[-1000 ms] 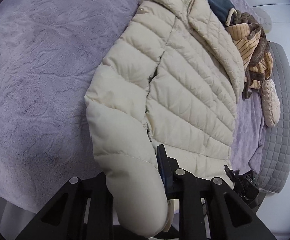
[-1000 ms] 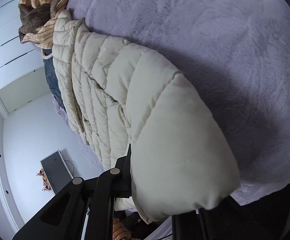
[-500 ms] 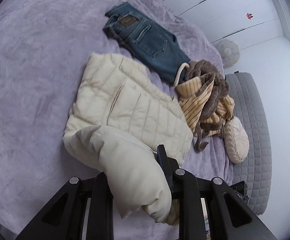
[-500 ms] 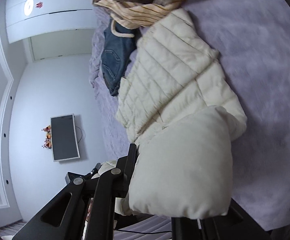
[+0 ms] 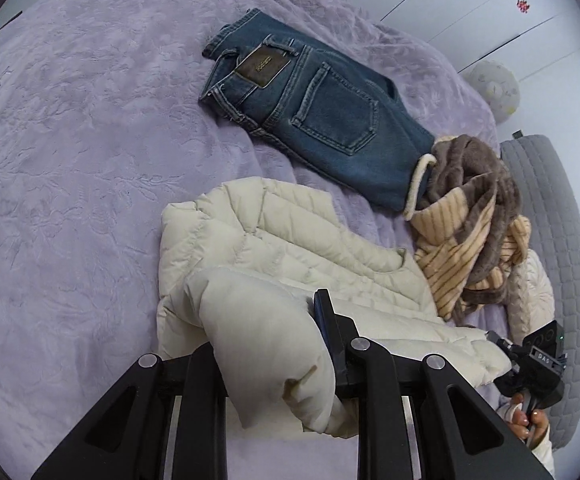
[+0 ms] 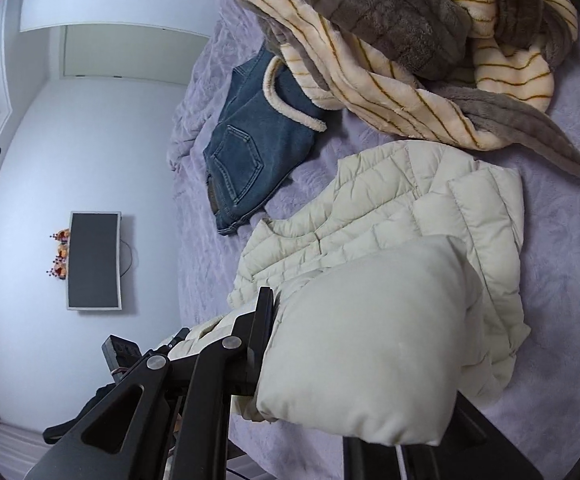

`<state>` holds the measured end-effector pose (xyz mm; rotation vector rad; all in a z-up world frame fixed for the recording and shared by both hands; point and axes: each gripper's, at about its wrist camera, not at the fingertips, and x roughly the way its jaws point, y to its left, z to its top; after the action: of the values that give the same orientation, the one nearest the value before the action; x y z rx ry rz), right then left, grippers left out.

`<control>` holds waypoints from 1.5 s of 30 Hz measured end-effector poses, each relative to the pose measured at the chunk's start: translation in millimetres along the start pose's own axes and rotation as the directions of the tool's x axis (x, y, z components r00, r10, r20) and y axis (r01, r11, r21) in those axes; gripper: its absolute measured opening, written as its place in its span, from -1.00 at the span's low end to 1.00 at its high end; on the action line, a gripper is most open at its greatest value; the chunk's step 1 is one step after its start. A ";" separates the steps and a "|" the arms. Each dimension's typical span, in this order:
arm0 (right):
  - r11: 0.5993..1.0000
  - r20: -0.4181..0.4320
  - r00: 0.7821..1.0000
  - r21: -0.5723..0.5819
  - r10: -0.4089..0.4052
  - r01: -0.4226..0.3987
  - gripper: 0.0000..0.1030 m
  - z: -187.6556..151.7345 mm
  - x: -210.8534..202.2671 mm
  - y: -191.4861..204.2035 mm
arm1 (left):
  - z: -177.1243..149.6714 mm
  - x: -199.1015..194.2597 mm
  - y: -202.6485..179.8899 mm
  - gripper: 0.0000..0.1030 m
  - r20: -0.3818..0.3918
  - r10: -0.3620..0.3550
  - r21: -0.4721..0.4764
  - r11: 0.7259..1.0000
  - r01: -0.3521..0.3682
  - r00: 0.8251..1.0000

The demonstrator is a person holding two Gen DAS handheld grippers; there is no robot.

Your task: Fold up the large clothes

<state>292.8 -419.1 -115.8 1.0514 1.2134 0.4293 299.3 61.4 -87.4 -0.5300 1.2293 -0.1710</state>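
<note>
A cream quilted puffer jacket lies on the purple bed cover, its near end lifted and doubled back over the body. My left gripper is shut on a bunched jacket end that bulges between the fingers. My right gripper is shut on the other bunched jacket end; its right finger is hidden under the fabric. The jacket body also shows in the right wrist view. The right gripper's body shows at the far right of the left wrist view.
Folded blue jeans lie beyond the jacket. A brown and cream striped fleece garment is heaped to its right, close in the right wrist view. A grey quilted cushion edges the bed. Purple cover spreads left.
Both grippers have lifted the jacket's near end and carried it toward the far end, so the jacket now lies shorter. The jeans and the fleece heap have come into view.
</note>
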 end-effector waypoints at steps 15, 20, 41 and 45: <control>0.985 0.028 0.991 0.117 -0.129 0.125 -0.72 49.5 78.0 -44.3 | 31.6 77.0 9.0 -0.01 -0.070 0.091 0.109 0.991 -0.083 0.993; 0.986 0.027 0.988 0.069 -0.154 0.152 -0.10 51.4 76.5 -30.7 | 31.7 57.6 -0.1 0.65 0.005 0.136 0.164 0.977 -0.135 0.991; 0.894 0.090 0.919 -0.213 -0.384 0.394 -0.60 35.9 44.8 -8.0 | 21.1 38.9 -31.1 0.50 0.088 0.114 0.301 0.944 -0.136 0.990; 0.841 0.117 0.886 -0.280 -0.449 0.463 -0.60 41.1 65.4 -9.6 | 30.4 77.5 -42.2 0.49 0.087 0.156 0.329 0.928 -0.176 0.984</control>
<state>350.2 -391.5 -160.5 0.4808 1.2634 0.2030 360.4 2.5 -126.3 -0.1311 1.1502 -0.2147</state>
